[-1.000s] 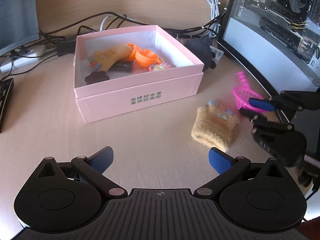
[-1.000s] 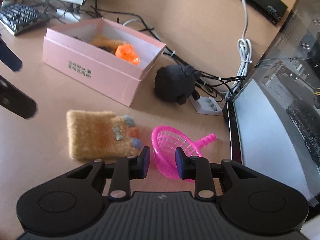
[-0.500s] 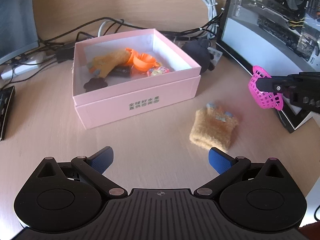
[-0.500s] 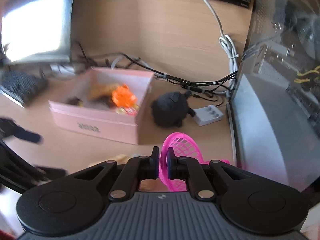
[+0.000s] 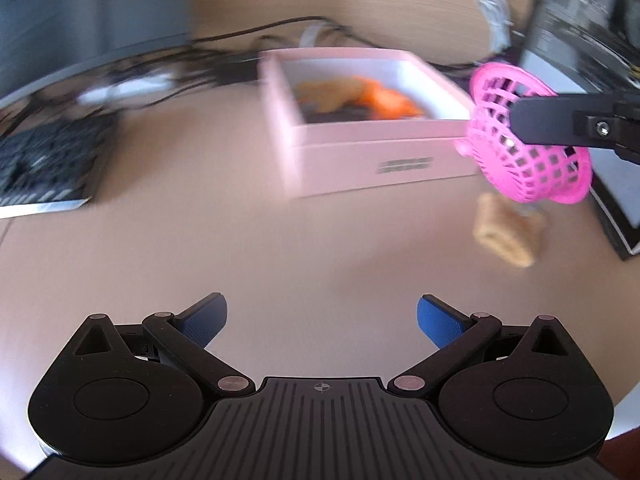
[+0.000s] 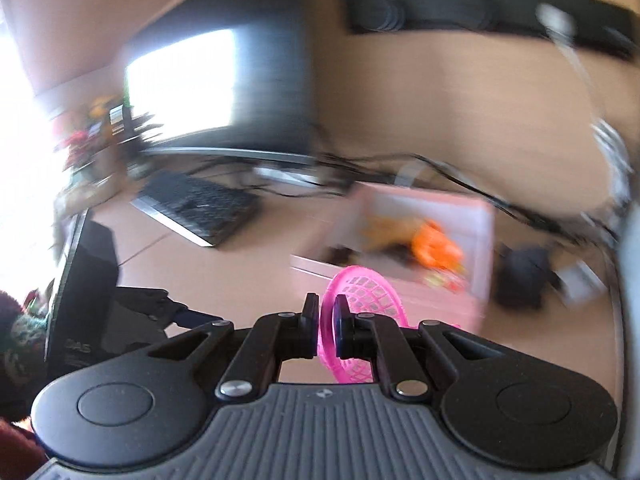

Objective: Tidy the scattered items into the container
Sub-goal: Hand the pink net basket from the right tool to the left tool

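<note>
Our left gripper (image 5: 322, 316) hangs over bare desk with its blue pads (image 5: 206, 320) spread wide and nothing between them. Our right gripper (image 6: 325, 322) is clamped tight on the rim of the pink mesh scoop (image 6: 366, 292), the plastic edge pinched between its two dark pads and the scoop lifted clear of the desk.

Sweeping the left wrist view from the left edge: at nine o'clock we have the black keyboard (image 5: 44, 164), blurred, with a tangle of cables (image 5: 200, 56) running behind it toward eleven. At twelve to one o'clock sits the pink box (image 5: 360, 160), open at the top, with an orange toy (image 5: 394, 104) and a tan knitted piece (image 5: 332, 90) inside; the blur hides anything finer. At two o'clock the scoop hangs in the air, just right of the box's near corner. Below it, at three o'clock, the tan knitted glove (image 5: 506, 232) lies flat on the desk (image 5: 240, 240), apart from the box.

In the right wrist view, again left to right: a monitor (image 6: 224, 80) at eleven, the box at one to two o'clock beyond our fingertips, and a dark plush toy (image 6: 524, 276) on the desk just right of it.
</note>
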A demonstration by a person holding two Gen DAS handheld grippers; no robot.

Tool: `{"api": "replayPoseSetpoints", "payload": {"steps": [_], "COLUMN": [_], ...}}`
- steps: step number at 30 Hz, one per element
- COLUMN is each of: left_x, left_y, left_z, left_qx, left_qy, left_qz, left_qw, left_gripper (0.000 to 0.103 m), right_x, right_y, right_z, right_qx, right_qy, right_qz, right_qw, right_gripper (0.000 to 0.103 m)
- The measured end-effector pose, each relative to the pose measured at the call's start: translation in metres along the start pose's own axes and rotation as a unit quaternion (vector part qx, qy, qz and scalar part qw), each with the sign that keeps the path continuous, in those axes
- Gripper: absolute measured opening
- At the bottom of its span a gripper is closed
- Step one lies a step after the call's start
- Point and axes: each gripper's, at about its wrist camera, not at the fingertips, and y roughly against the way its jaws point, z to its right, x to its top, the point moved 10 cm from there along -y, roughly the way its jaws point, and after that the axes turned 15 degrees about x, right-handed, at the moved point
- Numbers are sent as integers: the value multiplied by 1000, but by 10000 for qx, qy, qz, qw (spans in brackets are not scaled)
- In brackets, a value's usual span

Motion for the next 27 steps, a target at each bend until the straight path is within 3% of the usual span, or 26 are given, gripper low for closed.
{"api": "replayPoseSetpoints", "payload": {"steps": [6, 10, 12, 14, 19, 24, 27], "left_x": [-32, -41, -40, -37, -25, -8, 0], "left_y": [13, 18, 17, 15, 18, 13, 9], "left_z": [-64, -77, -72, -60, -8, 39, 60], "left_qx": [283, 273, 170, 62, -676, -1110, -1141], "left_qy": [605, 753, 663, 421, -389, -807, -987], "left_qz": [-119, -113, -102, -36, 142, 207, 218], "left_qw": [9977, 9967, 9976, 9991, 9968, 9903, 9883], "left_gripper": [103, 103, 103, 103, 103, 103, 103], "right_x": [2, -19, -27, -34, -39, -52, -64], "right_y": [-76, -110, -112, -106, -76, -32, -6], "right_z": [-69, -89, -91, -90, -56, -5, 26], "right_qx": [876, 963, 962, 876, 476, -103, -495], "right_qy": [1153, 1826, 1996, 2082, 1741, 1200, 777], "right_qz": [-501, -978, -1113, -1187, -1212, -1175, -1095], "right_qw": [9882, 9736, 9688, 9669, 9761, 9857, 9897], "right_gripper": [8, 8, 13, 19, 62, 72, 78]}}
